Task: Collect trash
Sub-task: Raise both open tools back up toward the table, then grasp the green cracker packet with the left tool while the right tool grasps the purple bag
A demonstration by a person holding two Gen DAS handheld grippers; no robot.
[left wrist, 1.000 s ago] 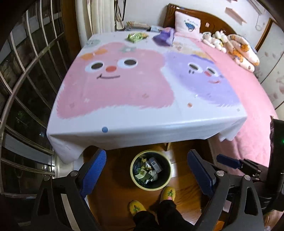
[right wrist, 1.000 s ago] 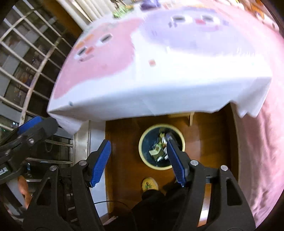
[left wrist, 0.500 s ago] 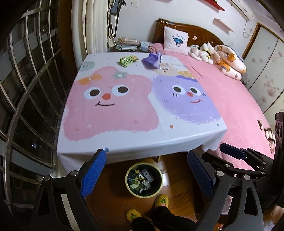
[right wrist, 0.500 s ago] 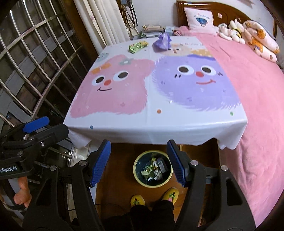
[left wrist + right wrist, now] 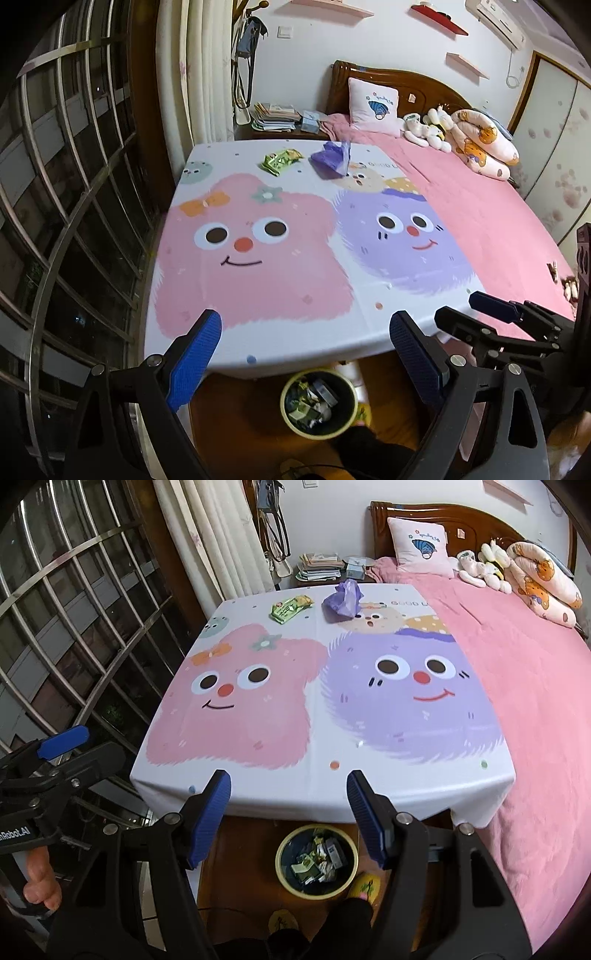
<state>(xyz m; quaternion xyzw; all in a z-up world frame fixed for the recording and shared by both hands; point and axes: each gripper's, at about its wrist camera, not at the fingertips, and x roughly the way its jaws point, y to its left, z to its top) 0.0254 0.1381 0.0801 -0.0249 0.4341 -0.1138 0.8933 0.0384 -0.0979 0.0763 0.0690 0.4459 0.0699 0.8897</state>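
Both claws, left claw [image 5: 306, 354] and right claw [image 5: 289, 816], stand apart and empty. The green snack wrapper [image 5: 290, 607] and purple plastic bag [image 5: 342, 599] lie at twelve o'clock, far across the surface [image 5: 317, 786]. Risk: an overreaching grab drags the cloth or drops litter short of the trash bin [image 5: 286, 877].

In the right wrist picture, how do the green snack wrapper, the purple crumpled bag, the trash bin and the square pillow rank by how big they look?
Largest to smallest as they appear:
1. Trash bin, though it is nearest the camera, which flatters it.
2. Square pillow.
3. Purple crumpled bag and green snack wrapper look about alike; I would not rank them.
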